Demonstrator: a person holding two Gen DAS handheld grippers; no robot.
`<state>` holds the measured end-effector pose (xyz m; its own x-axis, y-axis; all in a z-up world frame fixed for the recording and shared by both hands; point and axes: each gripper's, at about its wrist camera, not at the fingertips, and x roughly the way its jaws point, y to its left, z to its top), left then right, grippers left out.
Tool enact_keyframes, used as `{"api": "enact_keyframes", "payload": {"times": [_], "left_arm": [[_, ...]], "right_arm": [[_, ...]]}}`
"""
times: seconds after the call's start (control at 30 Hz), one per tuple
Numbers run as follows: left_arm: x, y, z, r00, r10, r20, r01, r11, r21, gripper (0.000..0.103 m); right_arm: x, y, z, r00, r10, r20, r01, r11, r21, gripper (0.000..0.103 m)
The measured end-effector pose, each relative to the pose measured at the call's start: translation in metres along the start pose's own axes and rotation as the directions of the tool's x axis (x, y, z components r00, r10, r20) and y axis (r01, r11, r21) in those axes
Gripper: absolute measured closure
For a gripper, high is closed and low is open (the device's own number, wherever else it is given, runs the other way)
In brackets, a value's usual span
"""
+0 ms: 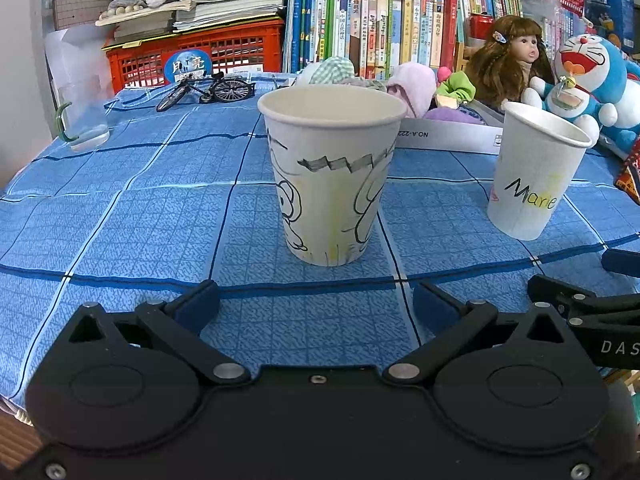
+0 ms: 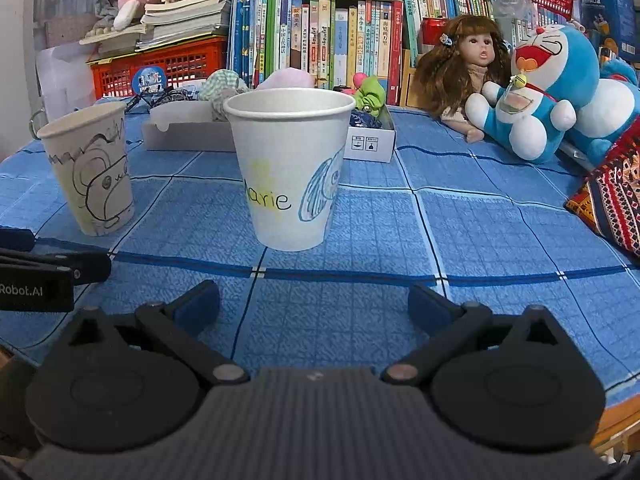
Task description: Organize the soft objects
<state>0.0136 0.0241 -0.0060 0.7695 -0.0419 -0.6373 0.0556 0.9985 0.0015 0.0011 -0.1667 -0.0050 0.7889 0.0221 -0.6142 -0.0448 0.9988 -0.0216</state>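
1. Left wrist view: left tongs (image 1: pixel 316 304) spread wide, empty, low over the blue checked surface (image 1: pixel 140 208). Doodled paper cup (image 1: pixel 331 172) stands upright straight ahead, just beyond the fingertips, not touched.
2. "Marie" paper cup (image 1: pixel 534 172) stands upright to the right, well apart from the doodled cup. Part of the other tool shows at the right edge.
3. Right wrist view: right tongs (image 2: pixel 314 302) also wide, empty. "Marie" cup sits ahead of them, no contact.
4. Soft things: green-checked cloth bundle (image 2: pixel 222 88), pink plush (image 2: pixel 286 79) and green plush (image 2: pixel 370 92) sit in or at the white box (image 2: pixel 368 142) behind the cups.
5. Doll (image 2: pixel 466 66) and blue cat plush (image 2: pixel 540 88) sit at the far right by the bookshelf (image 2: pixel 320 32); patterned cushion (image 2: pixel 616 200) at the right edge.
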Motion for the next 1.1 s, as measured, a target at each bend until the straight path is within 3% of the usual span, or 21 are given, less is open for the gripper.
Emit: {"api": "enact_keyframes", "payload": {"times": [1.1], "left_arm": [[0.0013, -0.0023, -0.0003, 1.000, 0.021, 0.006, -0.021, 1.000, -0.008, 0.000]], "right_arm": [[0.0002, 0.0018, 0.0016, 1.000, -0.013, -0.017, 0.014, 1.000, 0.008, 0.000]]}}
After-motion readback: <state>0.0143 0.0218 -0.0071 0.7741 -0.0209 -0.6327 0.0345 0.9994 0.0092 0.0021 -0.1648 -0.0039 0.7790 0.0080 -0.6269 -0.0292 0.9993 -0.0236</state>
